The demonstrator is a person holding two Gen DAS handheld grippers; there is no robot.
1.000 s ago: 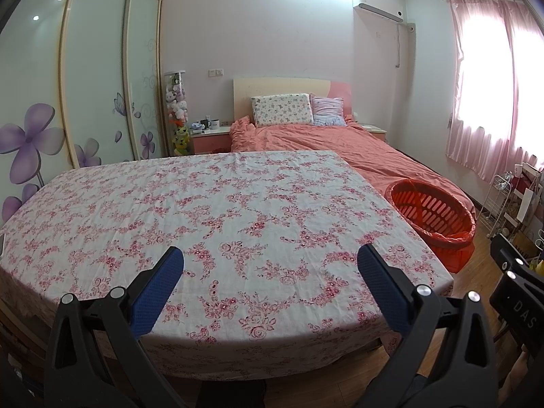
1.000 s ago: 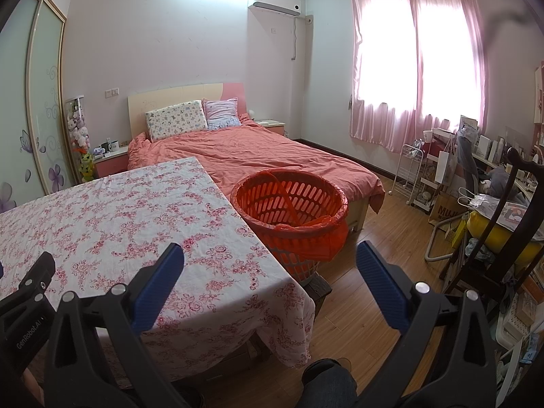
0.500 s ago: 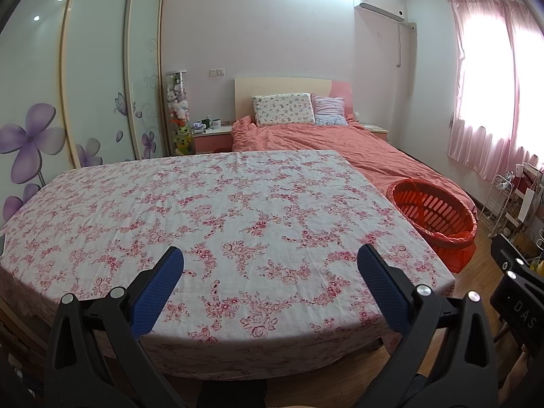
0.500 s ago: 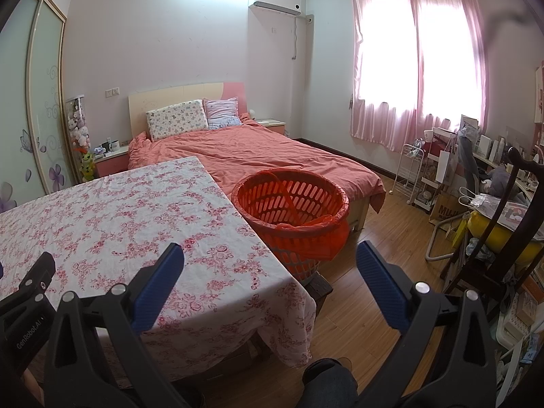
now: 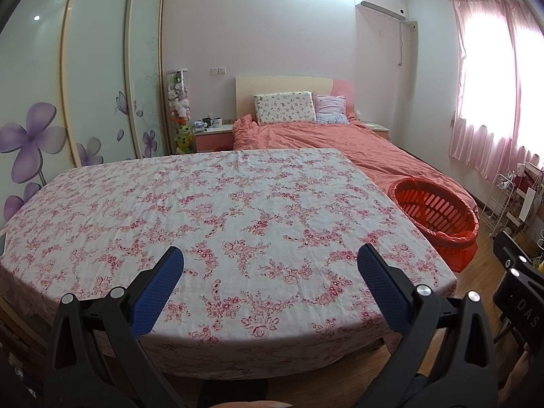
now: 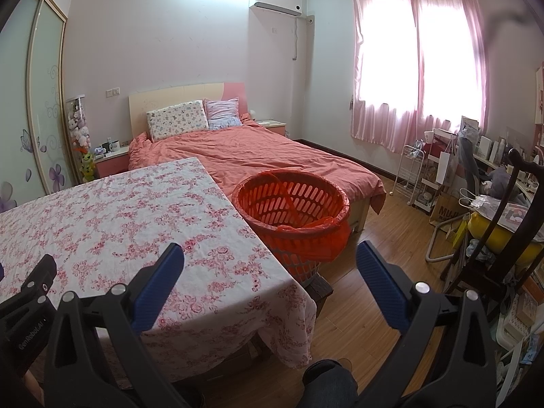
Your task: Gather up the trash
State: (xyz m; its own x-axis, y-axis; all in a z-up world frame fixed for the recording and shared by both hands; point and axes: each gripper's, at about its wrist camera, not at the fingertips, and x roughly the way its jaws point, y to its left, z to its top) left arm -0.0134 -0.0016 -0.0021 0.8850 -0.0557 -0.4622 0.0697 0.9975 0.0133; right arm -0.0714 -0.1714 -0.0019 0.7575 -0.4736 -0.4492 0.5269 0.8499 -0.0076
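Left tongs [image 5: 270, 261] spread wide, nothing between the pads, hovering over the near edge of the bench [image 5: 217, 204]. Right tongs [image 6: 270, 261] equally spread and empty, aimed past the bench corner toward the floor.

No trash visible on the floral cloth in either view; bench top reads bare. Cannot locate any item to pick, so no long axis to call.

Orange basket [image 6: 292, 204] lined with an orange bag, standing just beside the bench's right edge, between bench and bed [image 6: 258, 156]. From the right tongs: 12 o'clock, near. From the left tongs: roughly 2 o'clock, farther off, past the bench edge. Right hand clearly nearer for any drop.

Basket interior: slotted wall and liner visible, no distinct contents made out; bottom partly hidden by the rim.

Judgement: either nothing to collect yet or collection finished; next move hinges on spotting an item, likely outside both views.
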